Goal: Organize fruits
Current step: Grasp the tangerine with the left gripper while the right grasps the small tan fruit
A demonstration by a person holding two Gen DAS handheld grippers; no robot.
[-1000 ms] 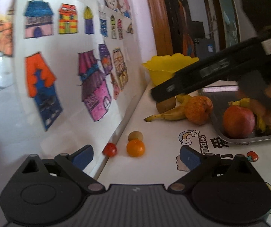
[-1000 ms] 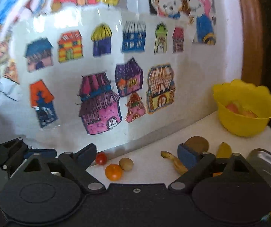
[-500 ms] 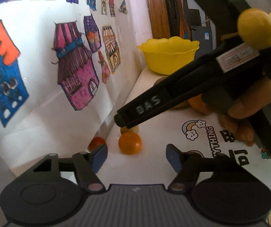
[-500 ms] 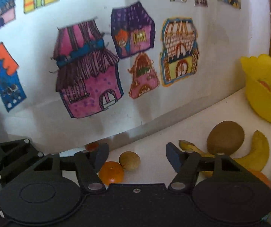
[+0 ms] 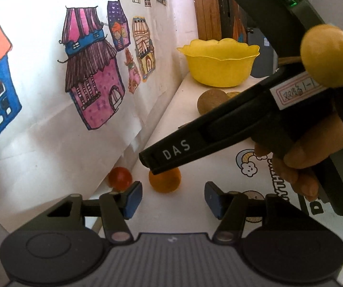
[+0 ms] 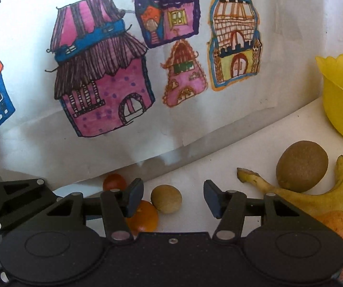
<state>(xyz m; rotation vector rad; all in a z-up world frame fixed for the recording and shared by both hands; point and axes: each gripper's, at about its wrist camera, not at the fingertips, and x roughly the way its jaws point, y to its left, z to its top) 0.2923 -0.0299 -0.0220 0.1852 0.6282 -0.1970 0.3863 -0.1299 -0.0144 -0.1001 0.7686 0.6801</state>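
Left wrist view: left tool [image 5: 173,199] spread wide and empty above the white bench [image 5: 195,129]; small orange [image 5: 164,179] just ahead, red tomato [image 5: 120,178] beside the wall — the right tool's black body crosses overhead.

Right wrist view: right tool [image 6: 173,198] likewise parted and empty; tan round fruit [image 6: 166,198] between its tips, kiwi [image 6: 301,166] touching the banana [image 6: 315,198], yellow bowl [image 6: 341,110] far right.
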